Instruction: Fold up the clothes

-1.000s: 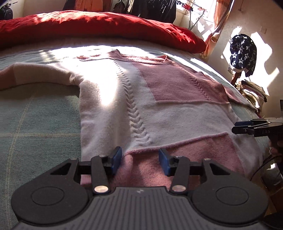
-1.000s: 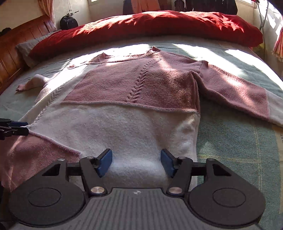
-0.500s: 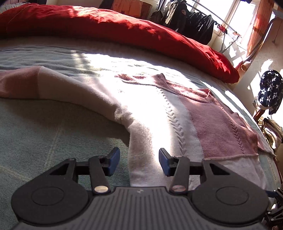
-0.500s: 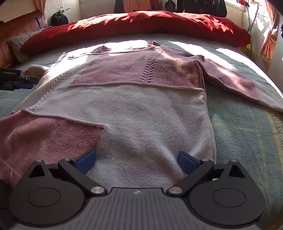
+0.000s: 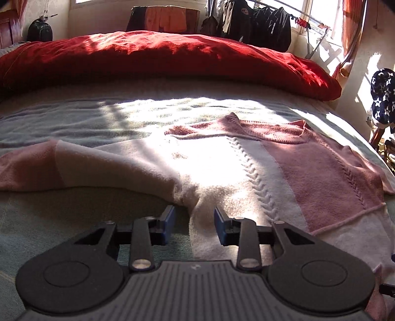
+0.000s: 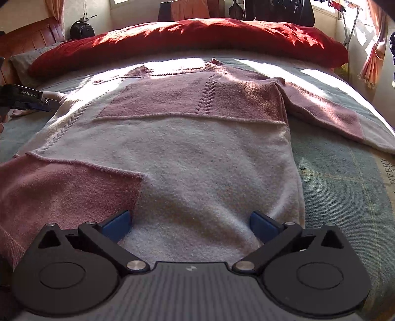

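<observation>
Sweater (image 6: 197, 153) flat on bed (image 6: 345, 192), sleeves out. My left gripper (image 5: 193, 223) moved from hem to armpit, released; right gripper (image 6: 190, 226) spread wider at hem. Fold pending.

Strong sunlight enters from the windows (image 5: 318, 14) at the far right, beyond the left gripper (image 5: 192, 222). It lays a blown-out patch across the sweater (image 5: 209, 168) just ahead of that gripper's fingertips; knit texture is lost there. The red duvet (image 5: 160, 64) farther ahead carries mottled, hard-edged shadows. Near-side bedding to the left of the gripper lies in dim shade.

In the right wrist view, the sweater (image 6: 197, 153) directly ahead of the right gripper (image 6: 190, 222) is evenly shaded and sharp. Sun bands fall far ahead and to the right on the bedspread (image 6: 345, 177). Both views show fisheye bowing and dark corner vignetting. Gripper bodies in the foreground are slightly soft.
</observation>
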### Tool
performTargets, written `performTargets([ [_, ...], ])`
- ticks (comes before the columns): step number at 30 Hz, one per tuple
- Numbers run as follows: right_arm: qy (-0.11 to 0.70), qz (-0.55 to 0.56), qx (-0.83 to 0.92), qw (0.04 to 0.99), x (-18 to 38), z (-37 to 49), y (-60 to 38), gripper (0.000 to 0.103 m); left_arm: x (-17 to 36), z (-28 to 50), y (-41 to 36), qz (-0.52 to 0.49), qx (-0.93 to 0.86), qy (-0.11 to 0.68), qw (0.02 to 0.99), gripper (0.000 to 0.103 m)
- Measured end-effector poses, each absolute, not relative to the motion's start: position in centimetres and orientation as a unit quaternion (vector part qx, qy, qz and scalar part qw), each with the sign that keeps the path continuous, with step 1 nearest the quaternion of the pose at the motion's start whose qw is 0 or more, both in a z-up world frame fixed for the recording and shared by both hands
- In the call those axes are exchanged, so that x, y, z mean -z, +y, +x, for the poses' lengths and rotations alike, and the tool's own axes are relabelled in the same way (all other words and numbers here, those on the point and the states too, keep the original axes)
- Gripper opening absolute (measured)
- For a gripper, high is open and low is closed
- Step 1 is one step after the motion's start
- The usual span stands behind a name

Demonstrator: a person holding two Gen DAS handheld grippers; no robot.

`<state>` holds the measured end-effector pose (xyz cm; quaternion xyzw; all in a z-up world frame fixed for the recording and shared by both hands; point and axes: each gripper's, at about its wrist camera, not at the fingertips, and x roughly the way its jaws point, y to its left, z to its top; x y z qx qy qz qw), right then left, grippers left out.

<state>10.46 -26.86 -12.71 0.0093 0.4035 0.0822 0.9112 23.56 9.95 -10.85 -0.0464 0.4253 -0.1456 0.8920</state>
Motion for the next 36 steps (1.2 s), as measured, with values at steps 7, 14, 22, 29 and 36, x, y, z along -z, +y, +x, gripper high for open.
performTargets([
  [7, 0.403, 0.007, -0.081, 0.912, 12.6, 10.4, -26.8, 0.103, 10.2, 19.4, 7.6, -0.065, 0.223, 0.446, 0.864, 0.042],
  [14, 0.405, 0.003, -0.082, 0.91, 12.0, 9.4, -27.1, 0.103, 10.1, 20.0, 12.3, -0.091, 0.159, 0.442, 0.878, 0.017],
  [22, 0.372, 0.008, -0.106, 0.922, 9.3, 8.1, -25.6, 0.103, 7.6, 14.6, 9.3, -0.053, 0.218, 0.4, 0.889, 0.04],
  [29, 0.41, -0.025, -0.104, 0.906, 12.1, 6.9, -24.5, 0.103, 11.1, 8.1, 12.0, -0.106, 0.178, 0.409, 0.889, 0.041],
  [36, 0.369, -0.037, -0.141, 0.918, 10.3, 5.6, -24.1, 0.103, 7.8, 6.4, 10.5, -0.052, 0.176, 0.375, 0.908, 0.051],
])
